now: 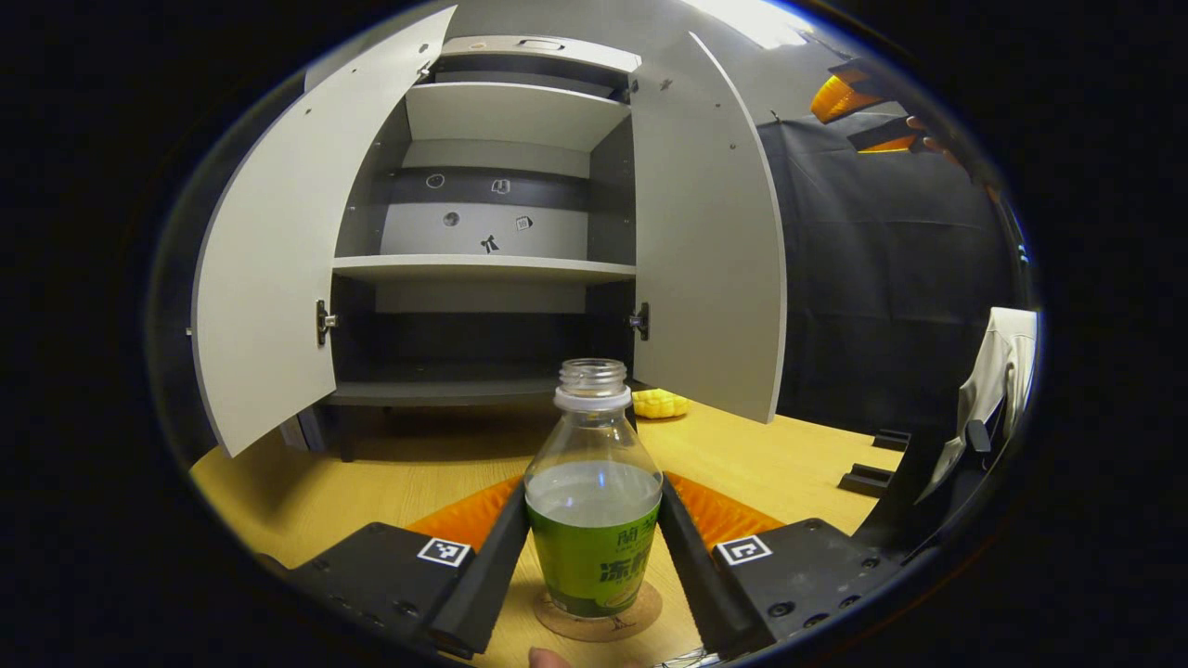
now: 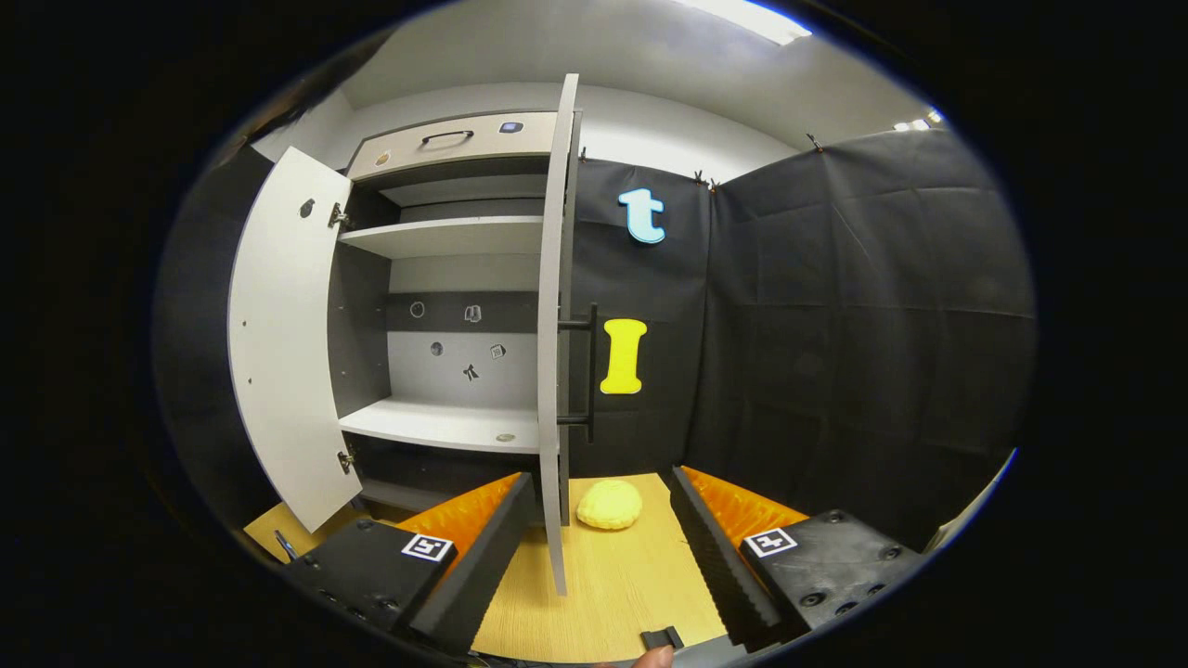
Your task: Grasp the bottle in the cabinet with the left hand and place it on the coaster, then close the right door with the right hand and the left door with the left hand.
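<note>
Left gripper (image 1: 594, 547): mine, fingers on both sides of the bottle; I cannot tell if both pads press on it or just flank it.
Bottle (image 1: 594, 501): upright, uncapped, clear with green label, liquid inside, standing on the coaster, out of the cabinet.
Coaster (image 1: 640, 617): round, brown, flat on the tabletop, under the bottle base.
Tabletop (image 1: 390, 473): light wood.
Right gripper (image 2: 594, 557): released, fingers spread wide, nothing between the pads; right door's edge stands ahead in the gap.
Right door (image 2: 555, 353): open, seen edge-on in right gripper view, black bar handle (image 2: 590, 364) on its outer face.
Left door (image 1: 278, 269): swung open.
Cabinet (image 1: 492, 269): shelves bare, small stickers on back panel.
Yellow object (image 2: 610, 505): on tabletop just beside the right door's foot.
</note>
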Demonstrator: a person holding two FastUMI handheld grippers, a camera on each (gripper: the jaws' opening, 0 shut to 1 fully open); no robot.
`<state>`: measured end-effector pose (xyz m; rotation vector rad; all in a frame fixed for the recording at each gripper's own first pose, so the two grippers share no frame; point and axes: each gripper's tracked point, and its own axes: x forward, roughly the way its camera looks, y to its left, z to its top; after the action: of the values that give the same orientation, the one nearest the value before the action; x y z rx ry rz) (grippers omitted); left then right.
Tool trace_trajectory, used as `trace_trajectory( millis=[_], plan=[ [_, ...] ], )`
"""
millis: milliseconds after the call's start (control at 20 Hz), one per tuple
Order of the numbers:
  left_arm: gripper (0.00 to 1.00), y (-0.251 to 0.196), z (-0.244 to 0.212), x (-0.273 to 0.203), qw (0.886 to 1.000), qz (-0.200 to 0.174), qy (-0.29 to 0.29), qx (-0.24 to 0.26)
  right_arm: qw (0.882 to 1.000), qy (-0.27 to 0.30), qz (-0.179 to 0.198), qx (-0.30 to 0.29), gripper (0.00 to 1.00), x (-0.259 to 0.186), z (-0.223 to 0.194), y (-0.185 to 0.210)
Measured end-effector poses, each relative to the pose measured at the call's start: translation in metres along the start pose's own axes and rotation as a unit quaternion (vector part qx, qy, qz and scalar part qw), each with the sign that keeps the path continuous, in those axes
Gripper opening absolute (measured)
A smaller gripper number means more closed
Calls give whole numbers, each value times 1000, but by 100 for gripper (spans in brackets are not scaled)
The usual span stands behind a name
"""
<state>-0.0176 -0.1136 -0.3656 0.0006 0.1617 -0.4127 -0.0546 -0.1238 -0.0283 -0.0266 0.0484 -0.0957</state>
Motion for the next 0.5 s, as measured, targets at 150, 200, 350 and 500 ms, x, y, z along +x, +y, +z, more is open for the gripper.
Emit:
trace_trajectory(
  millis=[150, 200, 350, 500],
  plan=[
    [97, 0, -6, -3, 1000, -1, 17, -3, 1000, 2, -2, 1, 98, 3, -1, 2],
    [98, 0, -4, -5, 1000, -2, 15, 1, 1000, 3, -1, 4, 98, 4, -3, 1],
    [98, -4, -8, -17, 1000, -9, 26, 11, 1000, 6, 3, 14, 98, 9, -4, 0],
    [97, 2, -4, -36, 999, -1, 38, 26, 1000, 8, -6, 26, 98, 25, -3, -16]
  ],
)
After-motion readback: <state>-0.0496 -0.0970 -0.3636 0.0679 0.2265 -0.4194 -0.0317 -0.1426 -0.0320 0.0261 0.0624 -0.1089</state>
